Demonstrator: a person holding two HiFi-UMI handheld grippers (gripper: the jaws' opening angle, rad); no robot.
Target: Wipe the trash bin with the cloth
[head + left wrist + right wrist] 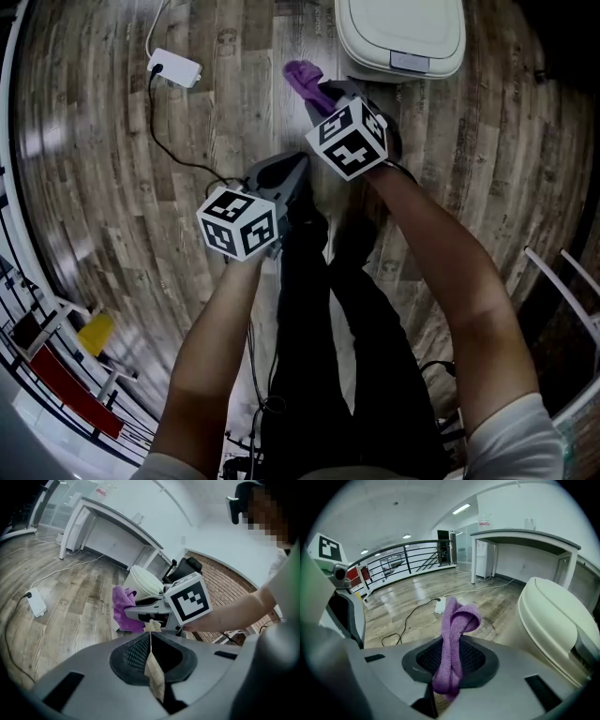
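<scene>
1. Left of centre: my left tongs (298, 167) are pressed together on a thin tan strip (154, 672).
2. Centre: my right tongs (328, 101) pinch the folded purple cloth (452, 644) above the wood floor (94, 187).
3. Upper right: the cream trash bin (400, 36) stands near the cloth with its lid down.

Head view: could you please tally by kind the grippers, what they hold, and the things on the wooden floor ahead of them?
Trash bin: 1
Purple cloth: 1
White power strip: 1
Grippers: 2, namely the left gripper, shut, and the right gripper, shut on the cloth
Total: 5
</scene>
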